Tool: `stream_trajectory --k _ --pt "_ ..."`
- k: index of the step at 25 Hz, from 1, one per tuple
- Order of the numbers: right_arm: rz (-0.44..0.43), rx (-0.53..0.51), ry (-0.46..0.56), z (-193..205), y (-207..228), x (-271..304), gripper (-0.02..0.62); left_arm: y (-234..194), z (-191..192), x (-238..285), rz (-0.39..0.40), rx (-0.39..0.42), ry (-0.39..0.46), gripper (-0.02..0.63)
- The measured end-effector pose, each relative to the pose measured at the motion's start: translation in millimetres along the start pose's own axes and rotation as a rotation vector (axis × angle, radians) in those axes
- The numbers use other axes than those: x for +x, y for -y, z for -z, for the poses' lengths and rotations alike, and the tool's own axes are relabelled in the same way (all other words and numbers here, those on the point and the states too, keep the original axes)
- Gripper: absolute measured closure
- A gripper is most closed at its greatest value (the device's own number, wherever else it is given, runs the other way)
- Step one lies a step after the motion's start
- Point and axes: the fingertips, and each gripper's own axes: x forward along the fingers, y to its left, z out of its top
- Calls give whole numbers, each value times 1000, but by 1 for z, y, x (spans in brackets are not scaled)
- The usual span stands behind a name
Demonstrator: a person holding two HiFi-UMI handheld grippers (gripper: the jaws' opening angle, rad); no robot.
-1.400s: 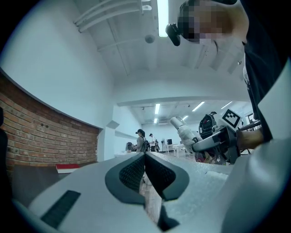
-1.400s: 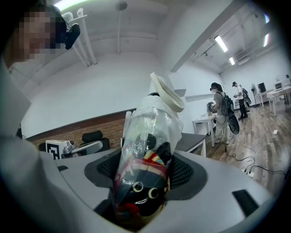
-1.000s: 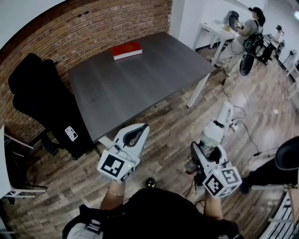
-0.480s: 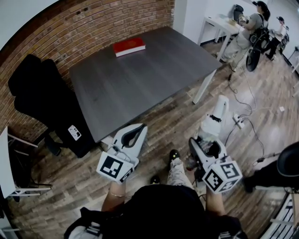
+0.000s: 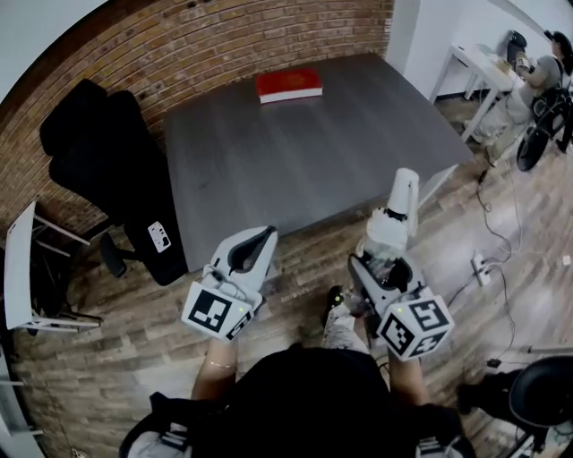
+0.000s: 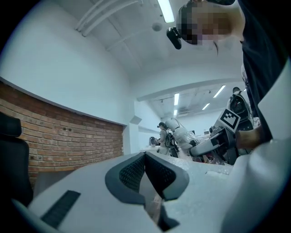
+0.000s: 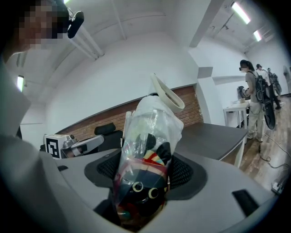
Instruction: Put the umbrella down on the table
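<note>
Clearly clamped in right gripper [image 5: 383, 257], bagged umbrella [image 5: 400, 204], lower end hidden between jaws, left gripper [image 5: 256, 243] closed, empty.

A red brick wall [image 5: 224, 36] runs from 9 to 12 o'clock in the head view and meets a white wall [image 5: 407, 27] near 1 o'clock. A dark grey table [image 5: 304, 161] stands close to the brick at 12 o'clock. A black office chair [image 5: 107, 170] sits at 10 o'clock, just beside the table. The floor [image 5: 116, 358] is wood planks, with cables [image 5: 488, 268] trailing at 3 o'clock. A white desk [image 5: 474, 67] stands at 2 o'clock. Strip lights [image 7: 241, 12] line the white ceiling.
</note>
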Motion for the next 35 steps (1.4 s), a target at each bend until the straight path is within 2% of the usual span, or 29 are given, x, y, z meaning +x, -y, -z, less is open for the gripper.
stream_trajectory --k 5,11,20,29,35 --pt "-75 -22 -50 -11 23 48 301 -24 13 28 -72 -7 -67 603" --pt "-153 -39 -96 -26 43 97 301 -51 16 54 -154 -9 -102 603" --pt "-256 -93 -177 -39 66 163 301 -85 16 91 -244 -6 -91 603" --pt "-339 -145 -275 -31 89 223 301 -119 39 117 -369 -30 -116 603" --pt "-384 -188 -328 -24 99 258 301 -137 43 132 -400 -11 -103 603"
